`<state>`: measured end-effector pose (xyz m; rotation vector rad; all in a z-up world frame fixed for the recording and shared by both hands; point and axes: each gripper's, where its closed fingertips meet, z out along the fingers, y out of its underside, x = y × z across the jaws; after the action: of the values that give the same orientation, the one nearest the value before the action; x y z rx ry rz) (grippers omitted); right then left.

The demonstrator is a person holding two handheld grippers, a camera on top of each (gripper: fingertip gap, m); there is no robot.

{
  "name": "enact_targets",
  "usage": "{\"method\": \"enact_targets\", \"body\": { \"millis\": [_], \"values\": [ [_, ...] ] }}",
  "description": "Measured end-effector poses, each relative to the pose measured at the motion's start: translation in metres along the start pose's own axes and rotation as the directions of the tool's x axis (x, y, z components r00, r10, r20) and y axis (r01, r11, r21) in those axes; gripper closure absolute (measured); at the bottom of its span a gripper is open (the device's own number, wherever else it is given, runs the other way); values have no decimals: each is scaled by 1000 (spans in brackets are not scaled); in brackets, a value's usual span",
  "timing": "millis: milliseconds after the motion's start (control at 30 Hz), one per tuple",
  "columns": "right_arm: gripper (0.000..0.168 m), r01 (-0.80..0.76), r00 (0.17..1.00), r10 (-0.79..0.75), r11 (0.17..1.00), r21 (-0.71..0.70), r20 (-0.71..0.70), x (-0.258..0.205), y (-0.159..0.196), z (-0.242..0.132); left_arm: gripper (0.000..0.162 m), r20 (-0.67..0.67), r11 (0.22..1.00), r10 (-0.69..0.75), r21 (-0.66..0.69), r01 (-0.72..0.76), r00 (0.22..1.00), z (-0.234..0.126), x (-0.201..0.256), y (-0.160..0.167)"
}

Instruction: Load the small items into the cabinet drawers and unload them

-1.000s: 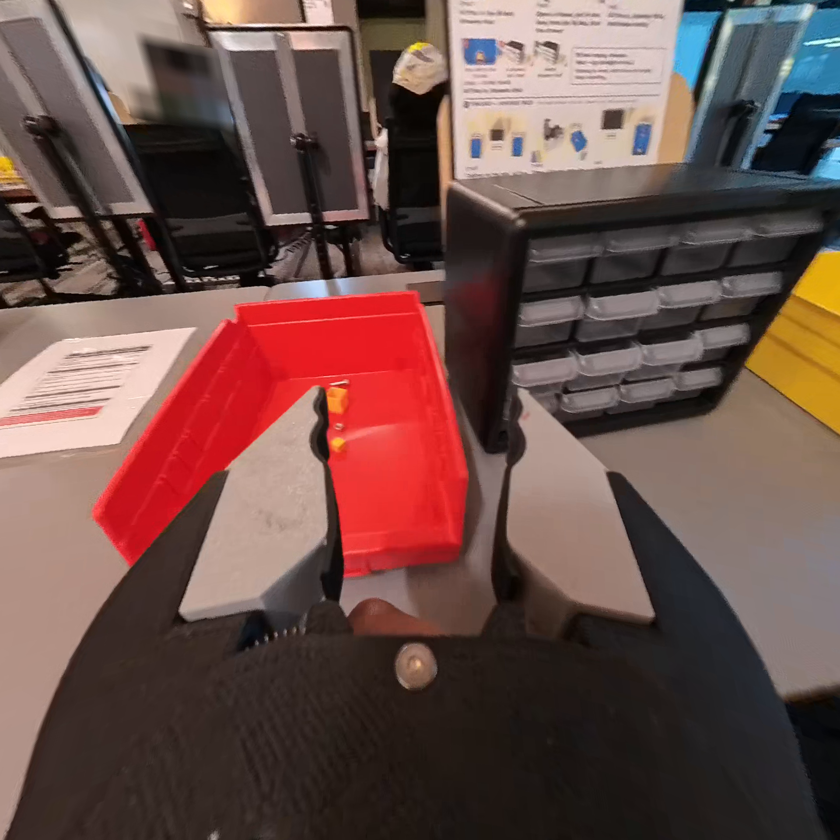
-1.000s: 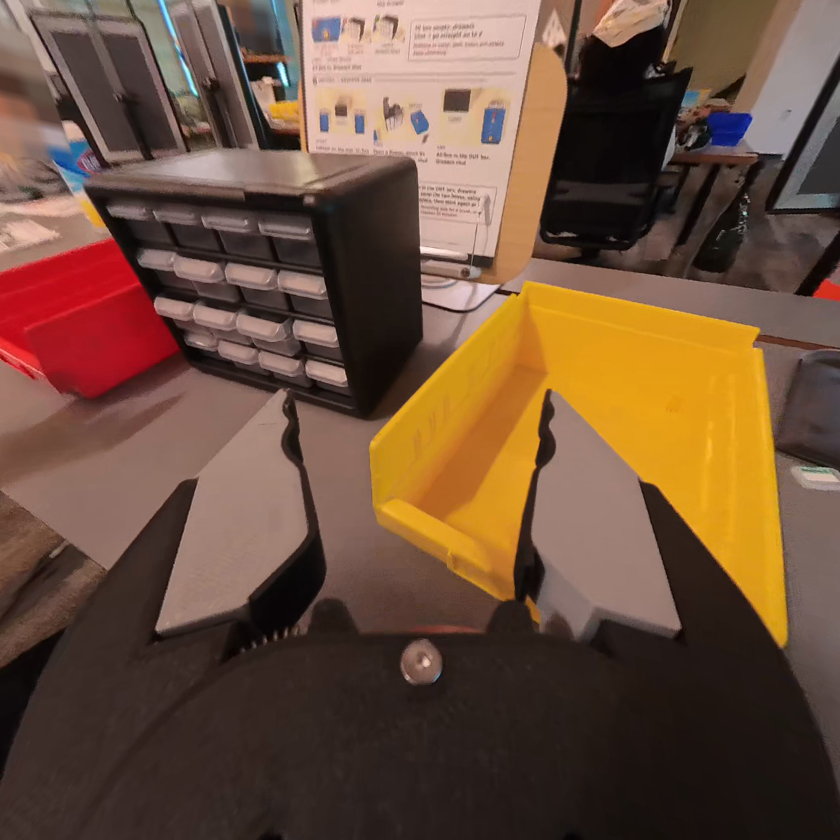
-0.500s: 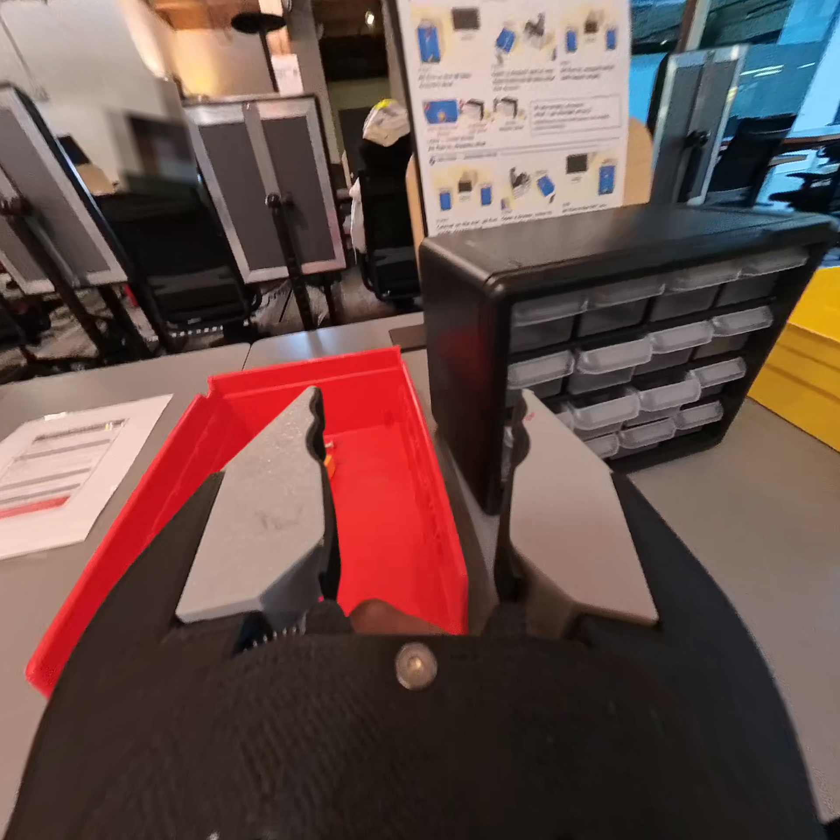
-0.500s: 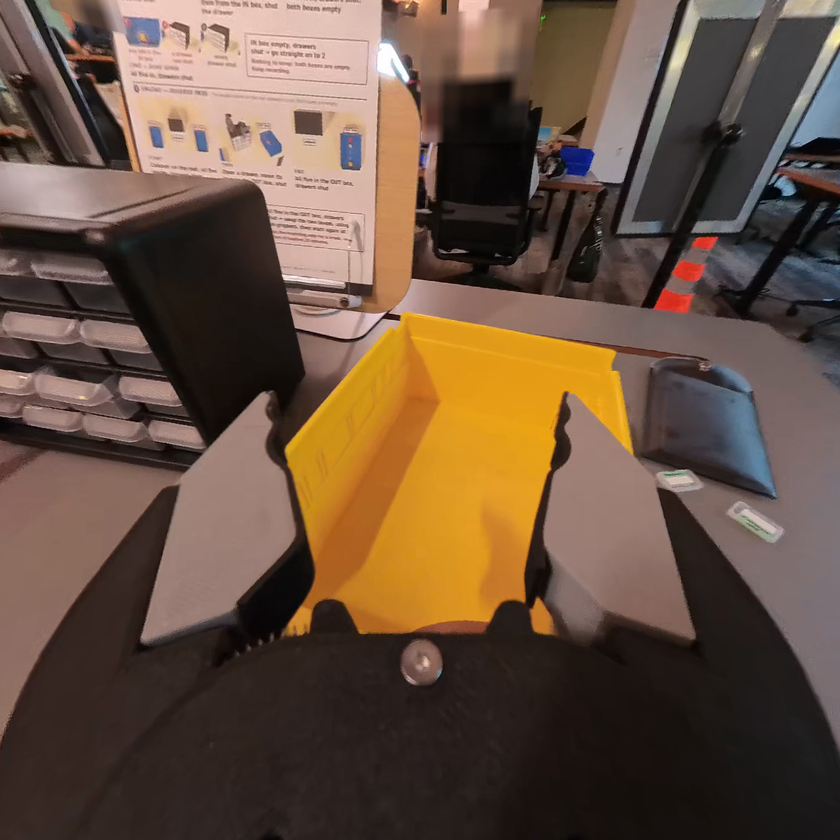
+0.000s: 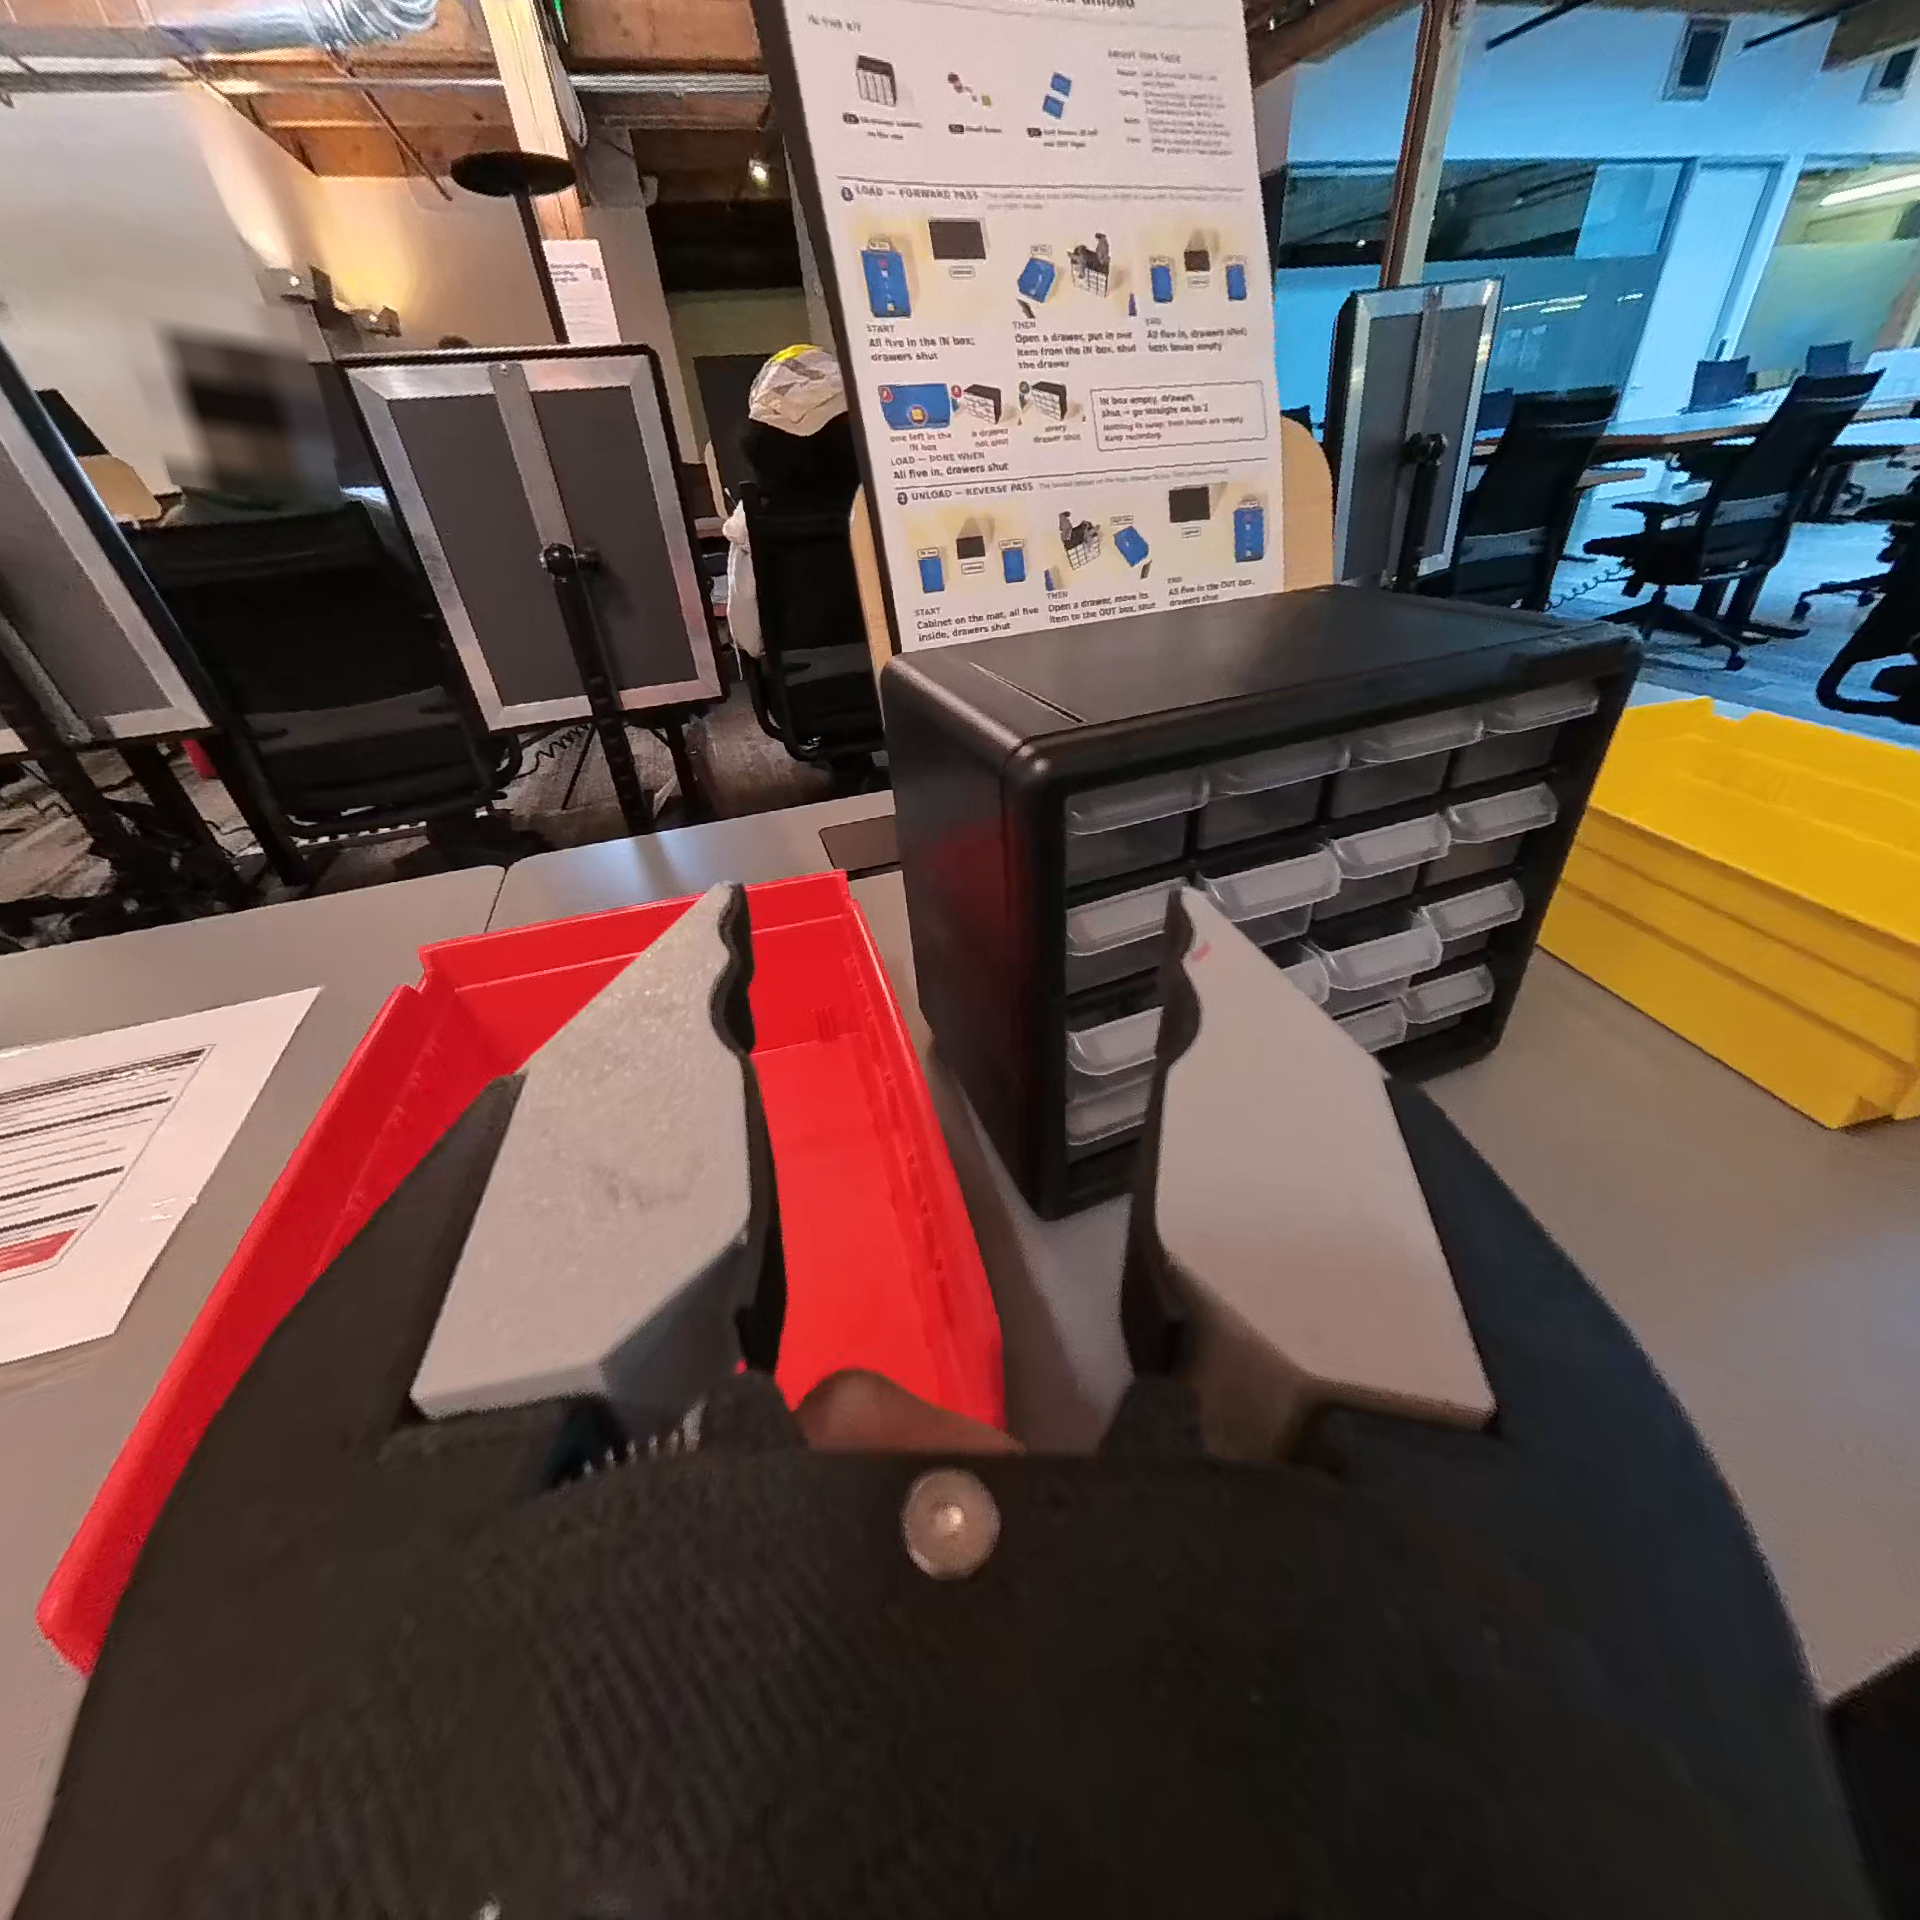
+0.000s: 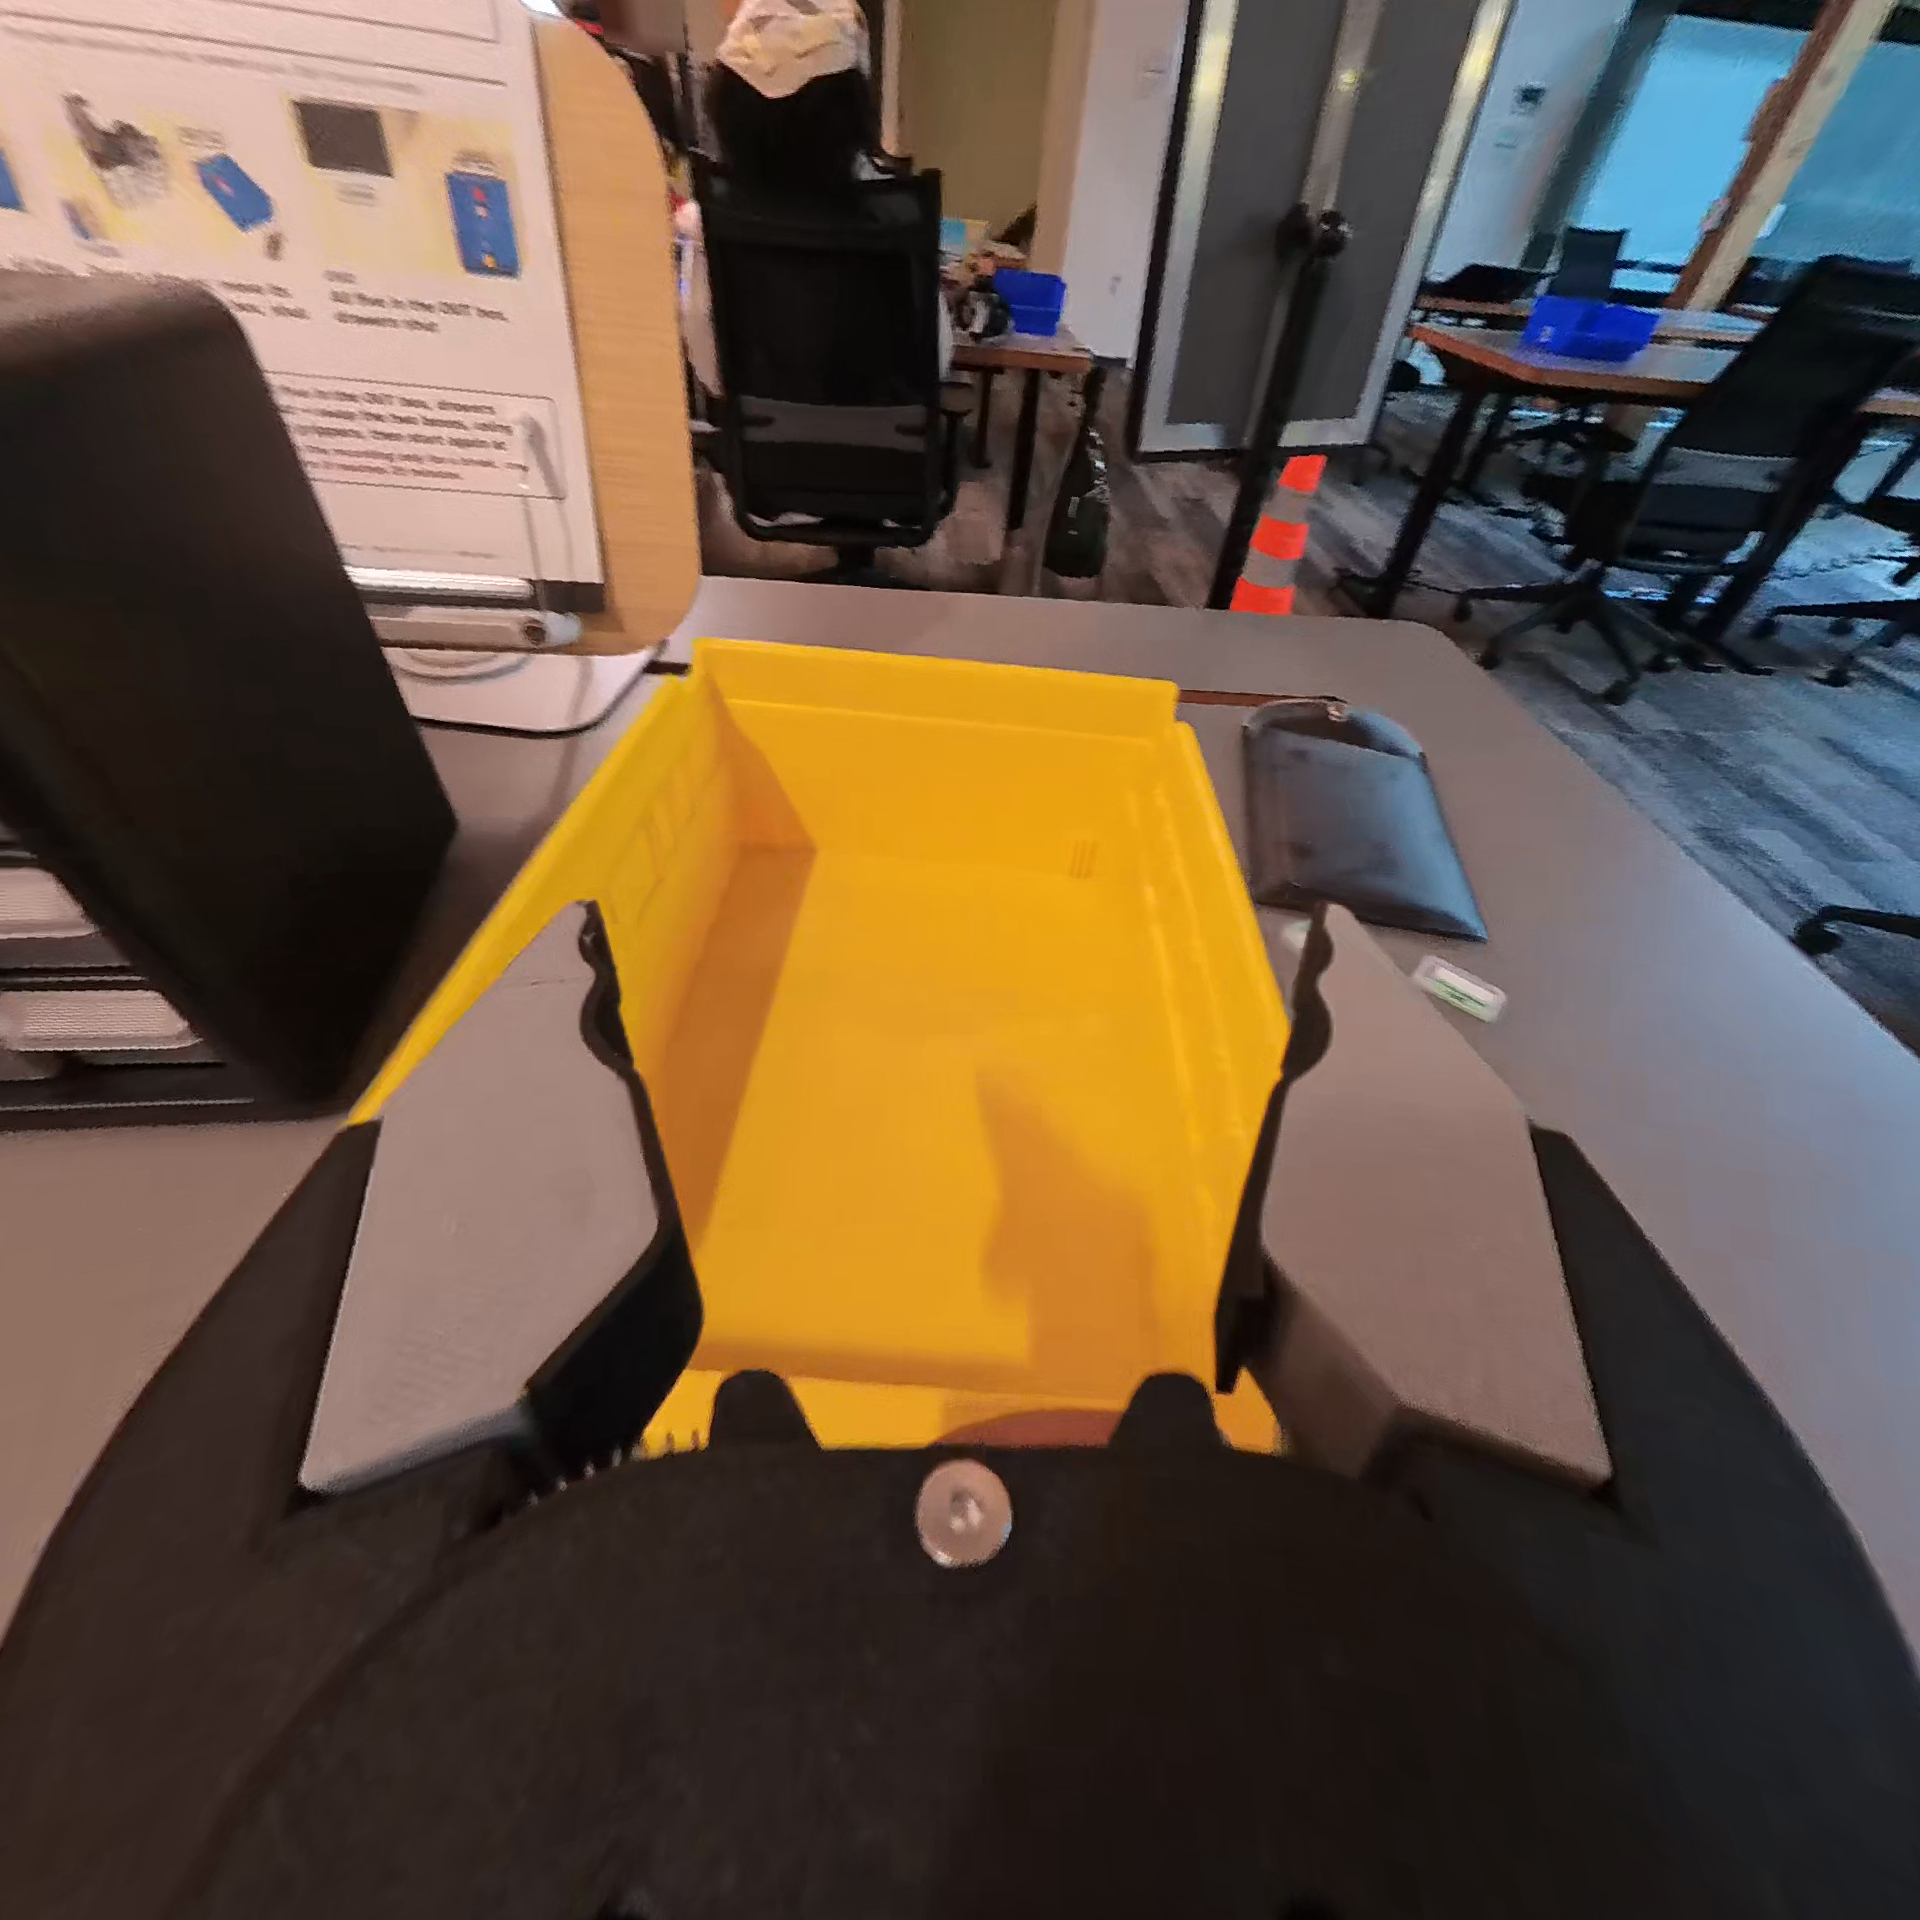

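2 hand-held grippers in play, both empty. Left hand-held gripper (image 5: 951,940): jaws parted wide, nothing between them, hovering over the near end of the red bin (image 5: 883,1174). What shows of the bin's floor past the grey fingers (image 5: 623,1143) is bare; small items cannot be made out there. White printed sheet (image 5: 94,1153) lies flat on the grey surface (image 5: 1662,1299), just left of the red bin.

Right hand-held gripper (image 6: 951,920): jaws spread wide, held above the near end of the yellow bin (image 6: 935,1091), whose floor looks bare.

Farther back, the black drawer cabinet (image 5: 1247,862) stands upright between the 2 bins, just right of the red one, with the yellow bin apart on its other side. Clear drawers sit in 4 columns; the upper rows look pushed in, lower ones partly hidden by a finger.

Right of the yellow bin: a dark flat pouch (image 6: 1351,831), and nearer, a small white tag (image 6: 1460,995).

Behind the cabinet, an instruction board (image 5: 1049,312) stands upright. Beyond: black office chairs (image 6: 831,364), grey panels on stands (image 5: 530,540), an orange cone (image 6: 1278,540) on the floor.
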<state>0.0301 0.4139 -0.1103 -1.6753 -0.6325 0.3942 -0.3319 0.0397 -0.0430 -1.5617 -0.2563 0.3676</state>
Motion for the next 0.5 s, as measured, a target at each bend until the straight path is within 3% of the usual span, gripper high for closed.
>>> {"method": "enact_targets", "body": {
  "millis": [200,500],
  "values": [
    [43,37,994,-37,999,-2,-103,23,9,4,85,30,999,20,-41,-18,999,17,-9,9],
    [43,126,988,-123,992,28,-98,-4,0,-9,85,86,992,25,-123,-15,996,54,-34,42]
  ]
}}
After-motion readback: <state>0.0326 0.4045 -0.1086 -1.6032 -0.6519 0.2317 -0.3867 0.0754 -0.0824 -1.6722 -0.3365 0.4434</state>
